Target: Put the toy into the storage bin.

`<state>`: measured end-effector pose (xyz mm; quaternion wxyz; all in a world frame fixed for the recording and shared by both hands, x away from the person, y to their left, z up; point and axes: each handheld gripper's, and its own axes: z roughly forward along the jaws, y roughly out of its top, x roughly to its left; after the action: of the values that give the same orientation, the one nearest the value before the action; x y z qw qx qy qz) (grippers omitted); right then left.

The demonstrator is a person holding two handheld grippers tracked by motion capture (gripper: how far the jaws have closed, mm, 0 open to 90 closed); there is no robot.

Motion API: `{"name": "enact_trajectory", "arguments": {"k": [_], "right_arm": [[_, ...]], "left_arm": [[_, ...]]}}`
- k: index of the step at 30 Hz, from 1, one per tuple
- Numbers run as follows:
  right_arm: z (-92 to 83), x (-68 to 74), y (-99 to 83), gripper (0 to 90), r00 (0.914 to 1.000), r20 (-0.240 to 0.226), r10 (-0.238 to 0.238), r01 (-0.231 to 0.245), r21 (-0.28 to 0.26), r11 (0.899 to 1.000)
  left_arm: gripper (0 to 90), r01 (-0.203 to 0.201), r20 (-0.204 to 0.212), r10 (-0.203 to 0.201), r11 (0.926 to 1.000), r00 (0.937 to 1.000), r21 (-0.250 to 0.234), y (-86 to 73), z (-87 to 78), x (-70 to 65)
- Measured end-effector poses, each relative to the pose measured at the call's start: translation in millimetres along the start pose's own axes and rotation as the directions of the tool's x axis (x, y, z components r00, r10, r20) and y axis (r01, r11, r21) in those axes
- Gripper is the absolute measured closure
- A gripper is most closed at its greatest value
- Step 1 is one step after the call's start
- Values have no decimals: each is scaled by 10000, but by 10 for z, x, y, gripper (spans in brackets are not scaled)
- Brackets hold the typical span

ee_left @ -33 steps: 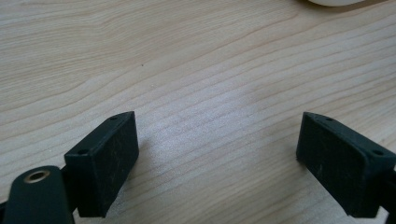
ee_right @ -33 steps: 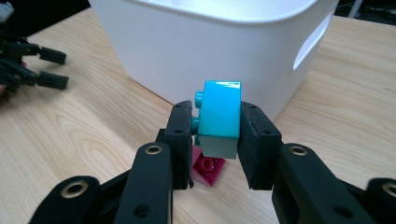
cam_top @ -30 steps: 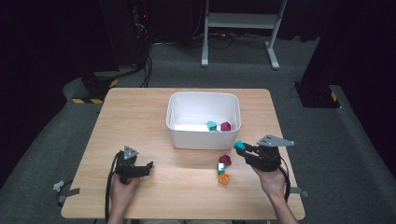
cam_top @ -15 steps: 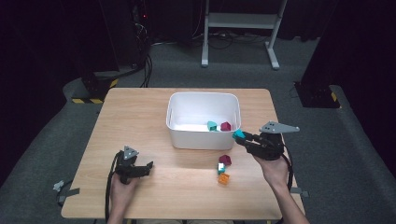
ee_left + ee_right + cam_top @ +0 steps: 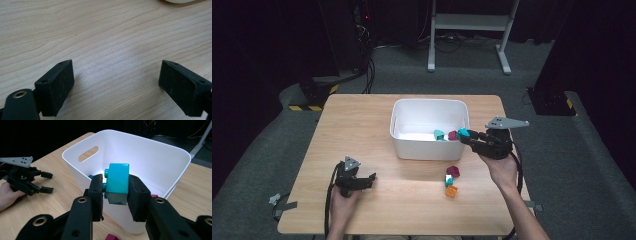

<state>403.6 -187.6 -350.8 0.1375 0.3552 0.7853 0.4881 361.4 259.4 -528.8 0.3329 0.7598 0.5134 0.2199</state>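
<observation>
The pale wooden table [image 5: 362,125] shows a matt, fine-grained top; at its 12 o'clock the smooth white plastic bin [image 5: 150,157] has a soft sheen; the glossy teal plastic block [image 5: 117,182] sits between matt black pads [image 5: 96,192]

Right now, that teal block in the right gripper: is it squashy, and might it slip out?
Probably rigid: the teal block keeps crisp edges between the right gripper pads. Its glossy faces may be slippery, though the flat sides suit the grip. It looks light.
</observation>
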Motion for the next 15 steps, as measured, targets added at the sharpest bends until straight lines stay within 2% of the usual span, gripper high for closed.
{"name": "enact_trajectory", "arguments": {"k": [9,15], "right_arm": [[165,-97,140,675,9997,-25,253,-252,200,9995],[287,-140,203,674,9993,253,290,-299,358,9989]], "left_arm": [[133,13,-2,-13,10000,10000,-12,0,1,-1],[133,-8,0,8,10000,10000,-2,0,1,0]]}}
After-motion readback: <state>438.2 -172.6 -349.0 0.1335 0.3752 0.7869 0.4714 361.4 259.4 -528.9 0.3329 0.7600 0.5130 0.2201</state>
